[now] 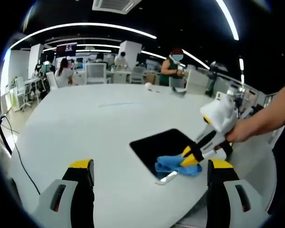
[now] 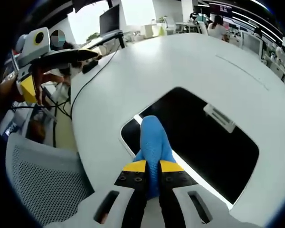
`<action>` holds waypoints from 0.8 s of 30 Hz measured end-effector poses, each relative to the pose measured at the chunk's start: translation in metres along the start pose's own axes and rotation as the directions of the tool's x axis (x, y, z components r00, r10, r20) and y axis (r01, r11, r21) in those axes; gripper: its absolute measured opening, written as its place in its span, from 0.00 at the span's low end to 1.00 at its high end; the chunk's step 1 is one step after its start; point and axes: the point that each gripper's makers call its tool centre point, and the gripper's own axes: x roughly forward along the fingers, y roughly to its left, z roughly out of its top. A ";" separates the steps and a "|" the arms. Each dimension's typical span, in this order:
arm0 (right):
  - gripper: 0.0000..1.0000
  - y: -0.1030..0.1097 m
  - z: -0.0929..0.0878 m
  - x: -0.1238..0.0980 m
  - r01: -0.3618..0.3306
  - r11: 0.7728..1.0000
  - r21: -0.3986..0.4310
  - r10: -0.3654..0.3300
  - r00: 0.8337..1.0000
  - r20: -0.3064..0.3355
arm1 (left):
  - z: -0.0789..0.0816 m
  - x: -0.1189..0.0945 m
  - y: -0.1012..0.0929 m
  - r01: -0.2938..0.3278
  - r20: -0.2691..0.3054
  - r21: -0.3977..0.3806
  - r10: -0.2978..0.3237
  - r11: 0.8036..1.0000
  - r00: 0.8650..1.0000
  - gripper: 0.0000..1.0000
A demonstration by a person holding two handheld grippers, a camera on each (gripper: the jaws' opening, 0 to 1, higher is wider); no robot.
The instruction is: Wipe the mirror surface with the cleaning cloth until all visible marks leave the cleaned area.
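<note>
The right tongs (image 2: 152, 167) pinch the blue cleaning cloth (image 2: 153, 137) against the dark mirror (image 2: 204, 142) on the white surface (image 1: 85, 123); the left tongs (image 1: 149, 166) hang open above it.

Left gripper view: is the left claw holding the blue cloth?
No: the left claw is open and empty, while the right claw pinches the blue cloth on the mirror.

Left view wide across table (image 1: 85, 123); right close above shared mirror (image 2: 204, 137).
</note>
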 end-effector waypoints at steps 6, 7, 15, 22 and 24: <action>0.03 0.000 -0.001 -0.002 -0.011 1.000 -0.002 0.011 1.000 0.004 | 0.000 -0.001 0.001 -0.003 -0.003 0.001 0.003 1.000 1.000 1.00; 0.03 0.000 -0.001 -0.002 -0.012 1.000 0.001 0.012 1.000 0.005 | 0.000 -0.001 0.001 -0.004 -0.004 0.002 0.004 1.000 1.000 1.00; 0.03 -0.007 -0.008 -0.006 -0.019 1.000 -0.007 0.019 1.000 -0.005 | -0.003 -0.005 -0.001 -0.015 -0.007 -0.002 0.015 1.000 1.000 1.00; 0.03 -0.009 -0.011 -0.008 -0.023 1.000 -0.009 0.023 1.000 -0.010 | -0.002 -0.007 -0.004 -0.022 -0.007 0.002 0.022 1.000 1.000 1.00; 0.03 -0.009 -0.012 -0.009 -0.024 1.000 -0.010 0.023 1.000 -0.012 | -0.002 -0.007 -0.004 -0.022 -0.008 0.004 0.022 1.000 1.000 1.00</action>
